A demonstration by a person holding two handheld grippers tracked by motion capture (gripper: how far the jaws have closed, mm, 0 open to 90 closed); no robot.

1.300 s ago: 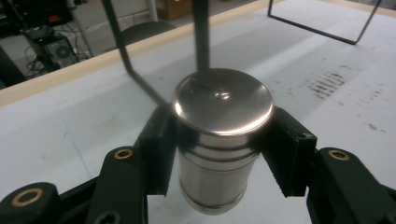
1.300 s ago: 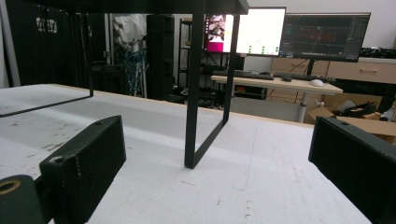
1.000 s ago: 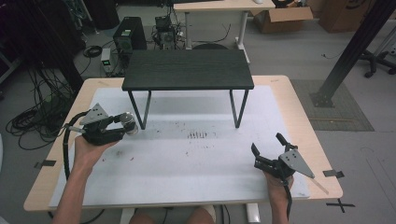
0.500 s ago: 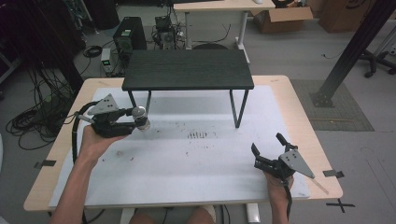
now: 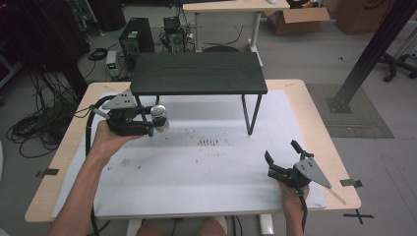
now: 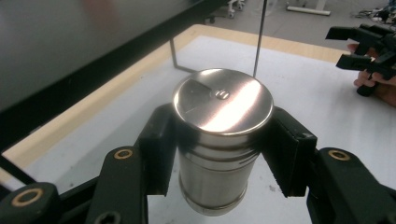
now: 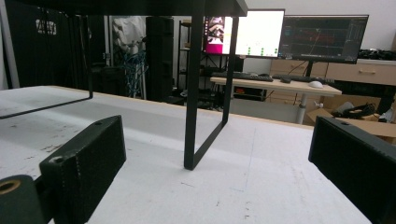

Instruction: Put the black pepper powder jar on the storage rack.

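Note:
My left gripper is shut on a steel canister with a flat shiny lid, held above the white mat just in front of the black shelf's left legs. In the left gripper view the canister stands upright, squeezed between both black pads. My right gripper rests low at the table's front right, jaws wide apart with nothing between them. In the right gripper view its pads frame the shelf's right leg farther off.
A low black shelf on thin metal legs stands at the back middle of the table. A white mat covers most of the wooden top, with dark scuffs near its centre. Cables and computer gear lie on the floor behind.
My left gripper has carried the canister to the right and slightly forward, toward the shelf's left legs. The right gripper has stayed where it was.

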